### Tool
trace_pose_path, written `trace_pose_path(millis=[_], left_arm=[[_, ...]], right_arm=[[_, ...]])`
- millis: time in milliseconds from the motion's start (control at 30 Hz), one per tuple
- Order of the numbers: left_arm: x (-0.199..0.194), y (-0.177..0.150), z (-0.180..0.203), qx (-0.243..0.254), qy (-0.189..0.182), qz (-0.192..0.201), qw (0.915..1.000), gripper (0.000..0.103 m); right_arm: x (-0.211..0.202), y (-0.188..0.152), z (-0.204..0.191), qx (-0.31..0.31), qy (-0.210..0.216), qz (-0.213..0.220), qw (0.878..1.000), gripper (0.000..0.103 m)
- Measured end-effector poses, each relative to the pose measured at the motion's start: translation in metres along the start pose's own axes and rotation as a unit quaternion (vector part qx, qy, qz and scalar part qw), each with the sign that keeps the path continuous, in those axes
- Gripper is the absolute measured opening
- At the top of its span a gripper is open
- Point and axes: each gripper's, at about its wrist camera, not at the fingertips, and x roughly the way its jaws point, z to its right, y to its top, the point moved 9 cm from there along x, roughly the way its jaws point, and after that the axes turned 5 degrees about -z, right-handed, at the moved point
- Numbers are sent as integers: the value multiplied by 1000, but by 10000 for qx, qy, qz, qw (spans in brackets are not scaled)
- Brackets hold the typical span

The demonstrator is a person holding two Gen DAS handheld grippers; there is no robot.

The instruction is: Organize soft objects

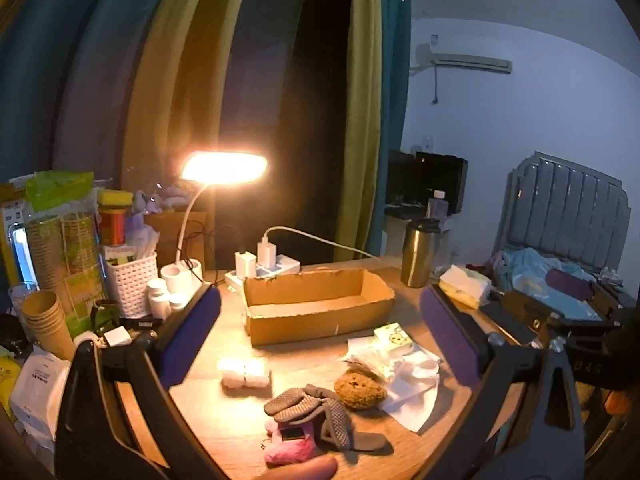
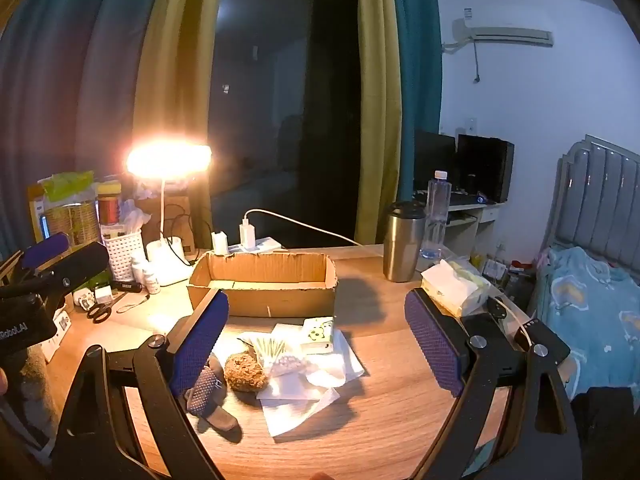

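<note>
Wooden bench point(image 2: 380, 420), lit by one desk lamp point(image 2: 169, 159) at its 10 o'clock corner, stands before green and blue curtains point(image 2: 376, 100) and a dark window. One air conditioner point(image 2: 506, 33) hangs on the white wall at 1 o'clock; one bed point(image 2: 592, 312) with a blue blanket lies at 3 o'clock.

Count on the bench: one open cardboard box point(image 2: 264, 280) at centre, nothing visible inside; one steel tumbler point(image 2: 403, 240) and one clear water bottle point(image 2: 436, 212) at 2 o'clock of the box; one tissue pack point(image 2: 452, 286) near them; one power strip point(image 1: 266, 270) with two chargers behind the box.

Soft things lie at 6 o'clock of the box, well short of it: one brown sponge point(image 1: 360, 388), one grey glove point(image 1: 316, 412) draped over one pink plush item point(image 1: 288, 446), one white cotton bundle point(image 1: 245, 374) at 9 o'clock of the sponge, and a heap of white sheets and packets point(image 2: 304, 368) touching the sponge, topped by one small green-printed pack point(image 2: 318, 334).

Left gripper point(image 1: 320, 328): jaws fully spread, nothing between the pads. Right gripper point(image 2: 316, 340): jaws spread wide, holding nothing; the heap lies below and between the fingers, untouched.
</note>
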Motion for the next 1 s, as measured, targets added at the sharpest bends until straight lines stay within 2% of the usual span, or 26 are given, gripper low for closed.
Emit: trace_pose_path(millis=[1000], left_arm=[[8,-8,6,120,-24,-230,9997,101]], right_arm=[[1,-1,-4,10,66,12,10000,92]])
